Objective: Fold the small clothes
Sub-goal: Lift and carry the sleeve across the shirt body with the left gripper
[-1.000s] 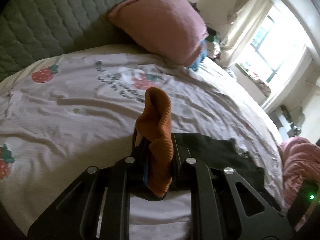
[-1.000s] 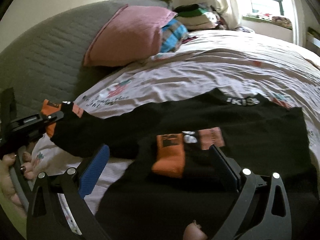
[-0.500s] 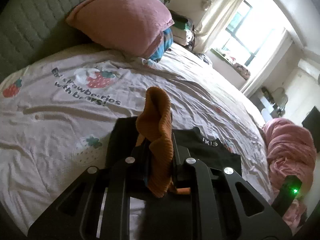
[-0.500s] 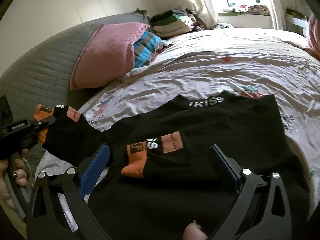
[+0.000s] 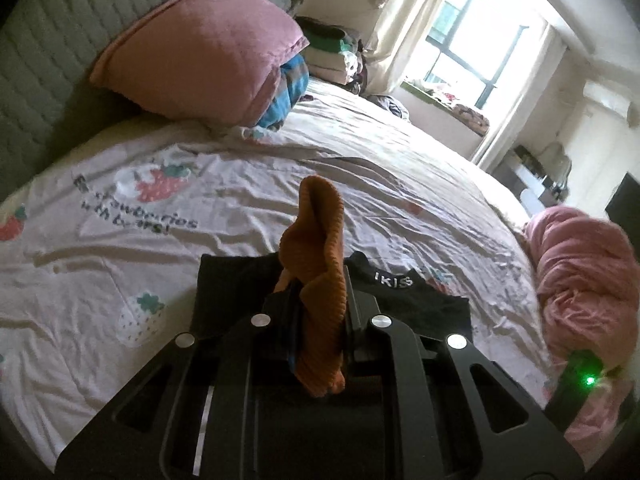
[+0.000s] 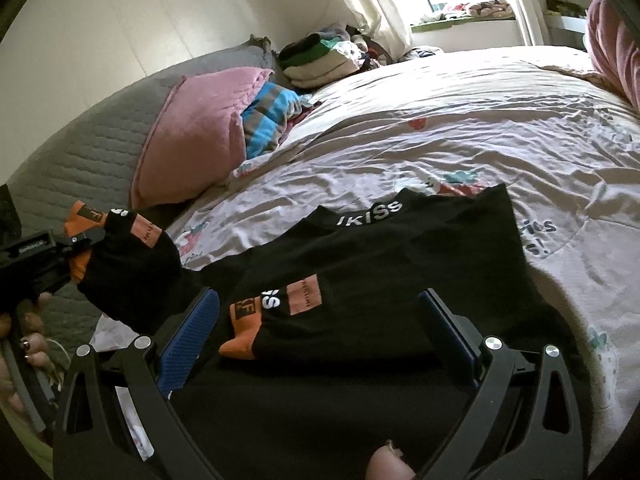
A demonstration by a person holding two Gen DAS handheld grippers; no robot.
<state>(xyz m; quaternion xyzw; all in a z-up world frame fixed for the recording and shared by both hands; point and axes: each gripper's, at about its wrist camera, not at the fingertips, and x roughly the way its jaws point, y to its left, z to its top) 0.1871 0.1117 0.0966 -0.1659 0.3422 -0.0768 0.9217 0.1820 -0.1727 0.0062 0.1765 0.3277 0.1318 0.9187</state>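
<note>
A small black top (image 6: 400,248) with a white-lettered collar (image 6: 370,213) and orange cuffs lies on the bed. My left gripper (image 5: 320,312) is shut on one orange cuff (image 5: 320,264), which sticks up between its fingers; in the right wrist view it (image 6: 52,256) holds that sleeve (image 6: 132,256) lifted at the left. The other sleeve's orange cuff (image 6: 248,320) lies folded across the top's front. My right gripper (image 6: 320,336) is open and empty just above the black fabric, its blue-padded fingers (image 6: 188,340) either side of that folded sleeve.
The bed has a pale strawberry-print sheet (image 5: 120,216). A pink pillow (image 5: 200,52) leans on the grey quilted headboard (image 5: 36,60), with a blue striped cloth (image 6: 268,120) and stacked clothes (image 6: 320,60) behind. A pink blanket (image 5: 580,272) lies at the right edge.
My left gripper has carried the orange cuff and sleeve rightward over the black top. The right gripper has stayed open and drawn slightly nearer the folded sleeve.
</note>
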